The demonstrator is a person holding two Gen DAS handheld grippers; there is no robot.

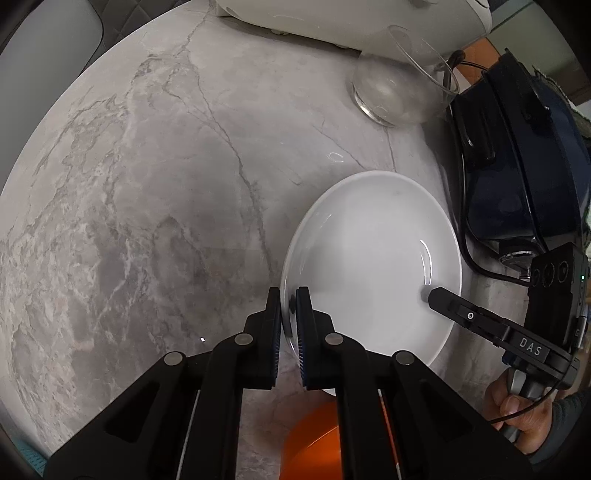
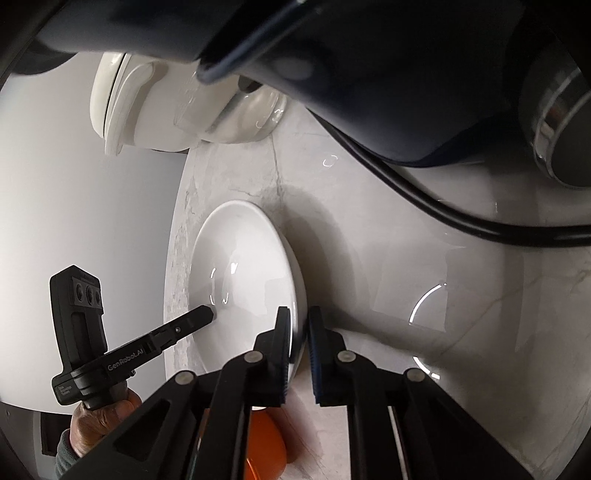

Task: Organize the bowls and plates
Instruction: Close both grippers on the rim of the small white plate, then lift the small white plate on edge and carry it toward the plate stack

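left gripper [image 1: 289, 301]: jaws pressed nearly together, pinching the near-left rim of a white plate [image 1: 373, 258], one pad inside the rim and one outside. right gripper [image 2: 298, 317]: jaws likewise drawn close, clamping the opposite rim of the same plate; seen from the left wrist, its finger tip rests on the plate's inner face at the right. each gripper is carried by a hand [image 1: 517, 413] on its handle. the plate lies between the two grippers on a grey marble tabletop [image 1: 147, 221], tilted in the right wrist view, though whether it is clear of the surface cannot be told. an orange bowl [image 1: 314, 443] sits below the grippers, near the table edge. beyond the plate stand a clear glass [image 1: 399, 92], a cream-white appliance [image 1: 351, 18] and a dark blue appliance [image 1: 524, 166] with a black cord [image 2: 443, 206].
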